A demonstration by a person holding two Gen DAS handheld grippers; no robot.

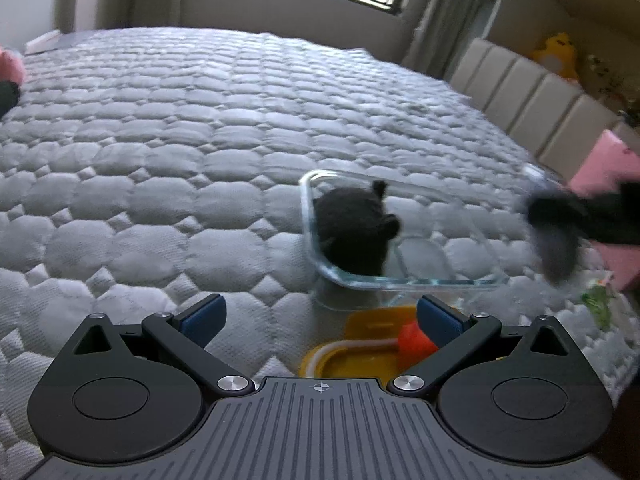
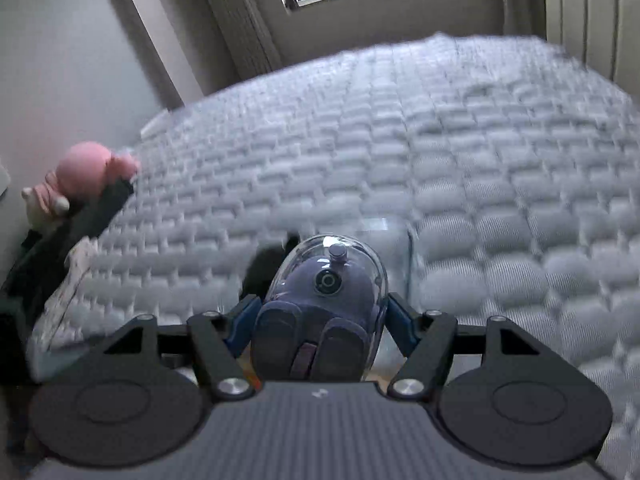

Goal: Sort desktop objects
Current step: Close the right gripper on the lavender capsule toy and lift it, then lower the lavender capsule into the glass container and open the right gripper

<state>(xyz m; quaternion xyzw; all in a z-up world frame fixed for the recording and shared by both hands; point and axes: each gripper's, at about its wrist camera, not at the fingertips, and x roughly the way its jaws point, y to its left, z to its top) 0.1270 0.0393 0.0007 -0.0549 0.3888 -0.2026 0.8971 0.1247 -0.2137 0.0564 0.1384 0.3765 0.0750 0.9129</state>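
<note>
Grey quilted mattress is your whole work surface here, so everything sits a bit soft and nothing is truly level. On it, ahead and to the right of your left gripper, is the clear rectangular glass dish, with a black plush toy already sitting in its left end. The right half of the dish looks free, though it's glass and blurry, so don't hold me to it.

The thing that matters: your right gripper has the purple computer mouse with the clear shell pinched across its width, pads on both sides. The mouse's long axis runs straight along the fingers, buttons toward the camera, rounded end pointing away. In the right wrist view the dish sits straight ahead, just beyond the mouse's far end and a touch right. So the right hand is clearly the one for this drop; I'd guess you just carry forward and lower into the free end, keeping clear of the plush.

Your left gripper is spread wide with nothing in it, hanging over a yellow plastic lid with an orange bit just near of the dish. From that side the right gripper shows as a dark blur at the dish's right edge.
</note>
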